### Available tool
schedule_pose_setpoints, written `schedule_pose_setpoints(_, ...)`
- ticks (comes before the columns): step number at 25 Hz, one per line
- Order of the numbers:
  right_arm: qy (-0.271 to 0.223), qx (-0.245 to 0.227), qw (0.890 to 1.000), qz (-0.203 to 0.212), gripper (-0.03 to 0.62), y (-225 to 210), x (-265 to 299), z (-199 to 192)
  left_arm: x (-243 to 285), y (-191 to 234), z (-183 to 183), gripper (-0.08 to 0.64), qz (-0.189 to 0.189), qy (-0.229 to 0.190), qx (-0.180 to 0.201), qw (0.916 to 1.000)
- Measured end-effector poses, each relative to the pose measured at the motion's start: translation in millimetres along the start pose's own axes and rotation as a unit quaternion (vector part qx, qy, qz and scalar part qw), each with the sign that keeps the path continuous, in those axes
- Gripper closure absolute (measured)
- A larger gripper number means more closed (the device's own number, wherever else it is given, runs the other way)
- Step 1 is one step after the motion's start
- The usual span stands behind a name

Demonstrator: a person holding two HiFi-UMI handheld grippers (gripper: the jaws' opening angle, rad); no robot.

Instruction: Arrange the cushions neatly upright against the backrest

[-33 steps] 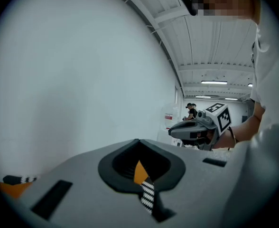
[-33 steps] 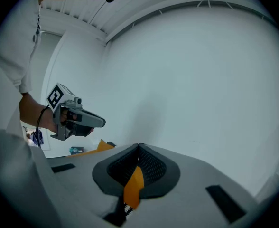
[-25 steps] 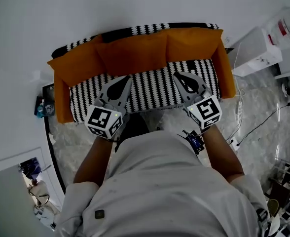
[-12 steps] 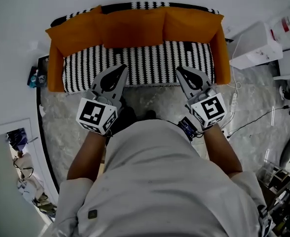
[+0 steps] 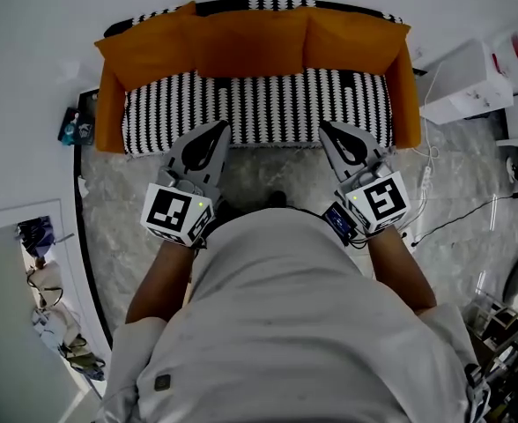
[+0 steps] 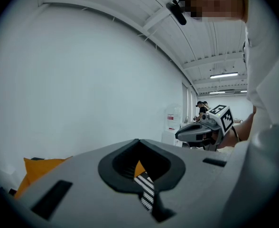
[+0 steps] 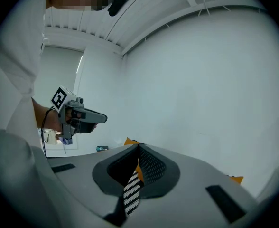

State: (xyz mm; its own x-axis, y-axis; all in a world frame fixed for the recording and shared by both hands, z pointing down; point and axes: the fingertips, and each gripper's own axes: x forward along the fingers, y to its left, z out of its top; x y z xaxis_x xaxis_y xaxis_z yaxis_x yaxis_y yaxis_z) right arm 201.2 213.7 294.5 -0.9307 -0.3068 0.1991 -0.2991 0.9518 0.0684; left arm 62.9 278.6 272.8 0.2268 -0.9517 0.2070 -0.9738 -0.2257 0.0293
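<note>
The cushions are plain orange; the sofa wears black-and-white zigzag stripes (orange at its ends too). The left gripper and right gripper are grey with black-and-white marker cubes; the floor is mottled grey.

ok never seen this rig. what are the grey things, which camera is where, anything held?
No robot: a person holds a grey two-jaw claw in each hand, the left claw and the right claw. Each carries a cube with square markers, part of the tool. The wide picture comes from a camera on the person's head, looking steeply down; the other two from cameras riding on each claw, looking along its jaws. Ahead stands a sofa with a black-and-white patterned seat; three orange fabric cushions stand upright against its backrest, two orange end cushions at its sides. Both claws are shut and empty, held in front of the sofa.
</note>
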Motion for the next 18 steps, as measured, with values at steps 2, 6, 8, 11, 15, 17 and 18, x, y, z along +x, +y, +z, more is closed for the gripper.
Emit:
schedule_pose_setpoints(2,-0.001,0.001,1.000,0.000,0.566,4,1,3,-6,1,0,0.551,0.001,-0.001,0.002,1.0000)
schedule_pose_setpoints(6,-0.003,-0.003,1.000,0.010,0.566,15,5,5,-17,7,-1,0.551,0.011,-0.004,-0.003,0.9999)
schedule_pose_setpoints(8,-0.002,-0.002,1.000,0.015,0.566,18,7,5,-22,8,-2,0.551,0.014,-0.004,-0.009,0.9999)
schedule_pose_setpoints(11,-0.001,-0.004,1.000,0.015,0.566,22,10,6,-25,10,-3,0.551,0.014,-0.006,-0.011,0.9998)
schedule_pose_setpoints(15,-0.002,-0.004,1.000,0.014,0.566,24,8,6,-25,9,-1,0.551,0.013,-0.010,-0.011,0.9998)
schedule_pose_setpoints(17,-0.001,-0.004,1.000,0.013,0.566,26,5,5,-26,6,1,0.551,0.012,-0.013,-0.012,0.9998)
schedule_pose_setpoints(18,0.000,-0.004,1.000,0.013,0.566,27,3,5,-26,5,1,0.551,0.012,-0.014,-0.012,0.9998)
